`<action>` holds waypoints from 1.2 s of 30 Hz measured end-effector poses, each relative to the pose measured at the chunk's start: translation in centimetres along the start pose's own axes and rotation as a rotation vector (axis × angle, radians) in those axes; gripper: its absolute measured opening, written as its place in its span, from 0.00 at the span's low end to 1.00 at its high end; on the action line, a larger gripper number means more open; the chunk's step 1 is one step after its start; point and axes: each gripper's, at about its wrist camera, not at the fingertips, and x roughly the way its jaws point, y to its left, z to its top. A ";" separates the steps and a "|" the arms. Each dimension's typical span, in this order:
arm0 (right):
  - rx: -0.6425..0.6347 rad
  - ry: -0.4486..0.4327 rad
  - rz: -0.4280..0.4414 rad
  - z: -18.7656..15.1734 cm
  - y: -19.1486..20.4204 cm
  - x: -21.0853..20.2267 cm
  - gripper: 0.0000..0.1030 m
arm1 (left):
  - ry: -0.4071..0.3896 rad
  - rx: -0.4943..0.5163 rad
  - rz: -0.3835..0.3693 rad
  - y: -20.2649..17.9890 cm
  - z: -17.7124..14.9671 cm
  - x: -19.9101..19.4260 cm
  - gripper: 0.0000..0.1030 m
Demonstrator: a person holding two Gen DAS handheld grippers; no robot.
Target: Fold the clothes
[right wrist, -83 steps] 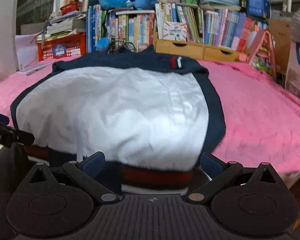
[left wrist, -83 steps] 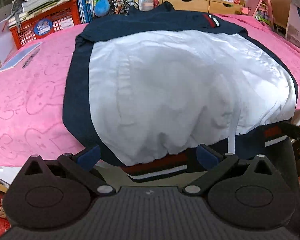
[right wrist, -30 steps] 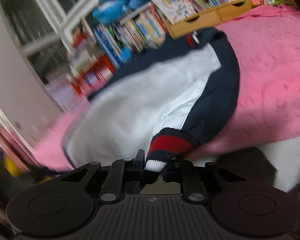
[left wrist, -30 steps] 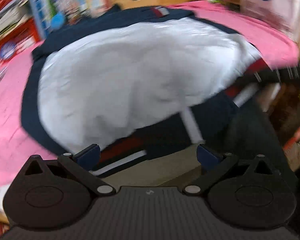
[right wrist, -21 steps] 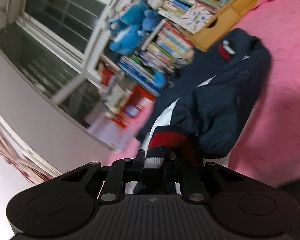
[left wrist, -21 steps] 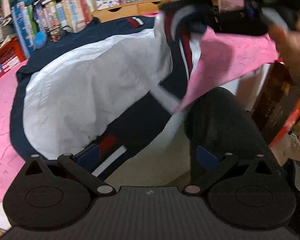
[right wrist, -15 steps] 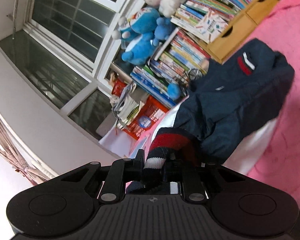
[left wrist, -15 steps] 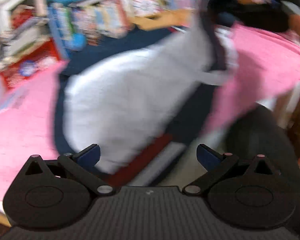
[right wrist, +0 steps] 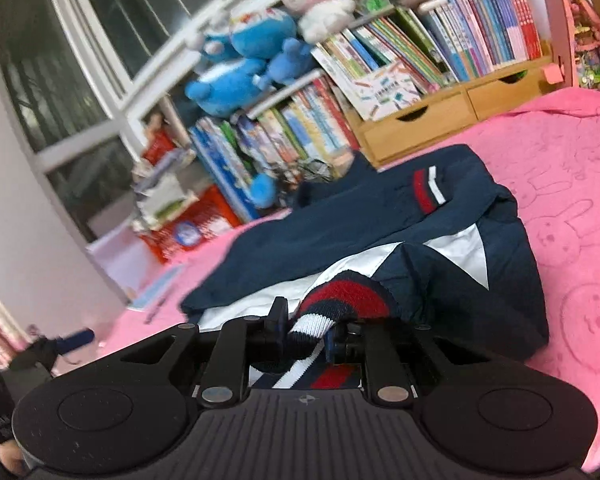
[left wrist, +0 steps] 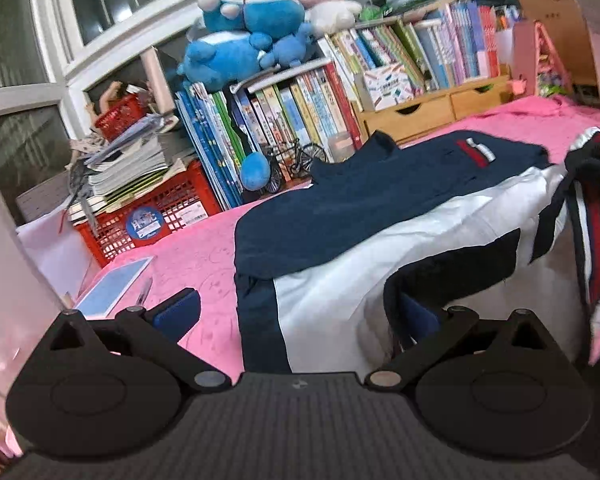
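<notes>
The right tool [right wrist: 310,330] has clamped the jacket's striped hem [right wrist: 340,300] and carried it up over the white back [left wrist: 380,272].

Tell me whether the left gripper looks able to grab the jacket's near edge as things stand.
Probably yes. The left gripper is open and holds nothing, and the jacket lies between its jaws with nothing in front. The right gripper grips the striped cuff off to one side, clear of that path.

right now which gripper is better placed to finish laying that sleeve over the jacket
Right. The right gripper is already shut on the striped cuff, held over the jacket. The left gripper is open and holds nothing, low at the jacket's near edge.
</notes>
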 end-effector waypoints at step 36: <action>-0.565 0.030 0.089 -4.7 9.2 10.7 0.76 | 0.108 -0.186 -0.397 9.6 0.9 7.2 1.00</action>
